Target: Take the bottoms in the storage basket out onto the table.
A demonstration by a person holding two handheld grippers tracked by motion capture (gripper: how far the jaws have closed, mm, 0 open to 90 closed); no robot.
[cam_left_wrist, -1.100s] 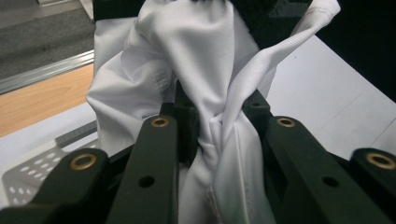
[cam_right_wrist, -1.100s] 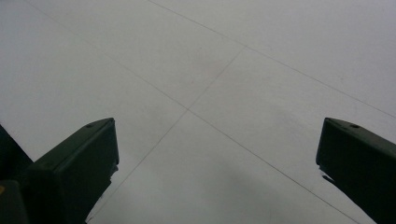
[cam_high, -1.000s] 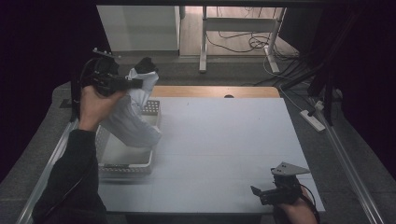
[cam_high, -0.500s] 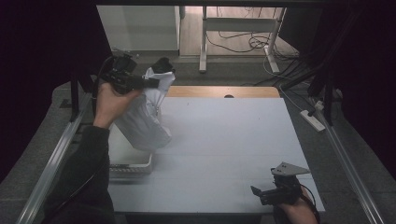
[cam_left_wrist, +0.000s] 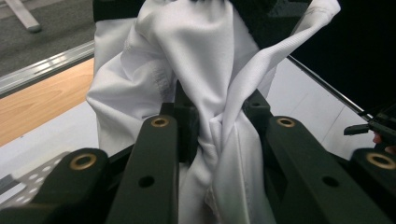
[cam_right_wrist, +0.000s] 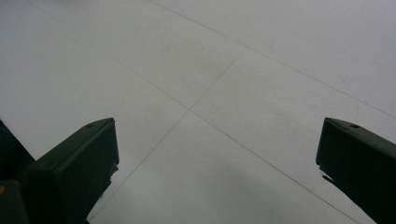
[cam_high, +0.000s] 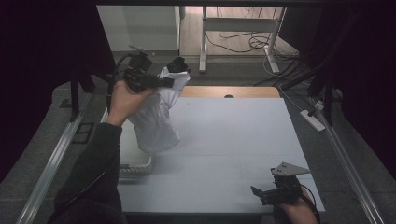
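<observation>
At the left of the high view, the person's left hand (cam_high: 122,99) holds the left gripper (cam_high: 173,82) raised above the far left part of the pale grey counter (cam_high: 233,140). Its jaws are closed on a bunched fold of a white, soft fabric garment (cam_high: 156,116), which hangs down from them in a loose column, its lower end reaching just above or onto the counter; which of the two cannot be told. In the left gripper view the white cloth (cam_left_wrist: 205,93) is pinched tight between the two black jaws, with stitched hems showing and folds spilling up and over both sides. Below and just left of the hanging garment sits a white perforated plastic basket (cam_high: 135,164) at the counter's left edge, partly hidden by the person's dark sleeve (cam_high: 93,172).

Well apart, at the near right corner of the counter, the right hand (cam_high: 294,212) holds the right gripper (cam_high: 256,193) low over the surface. In the right gripper view its jaws stand wide apart with nothing between them, only the bare counter (cam_right_wrist: 210,93) and its faint seam lines beneath.
</observation>
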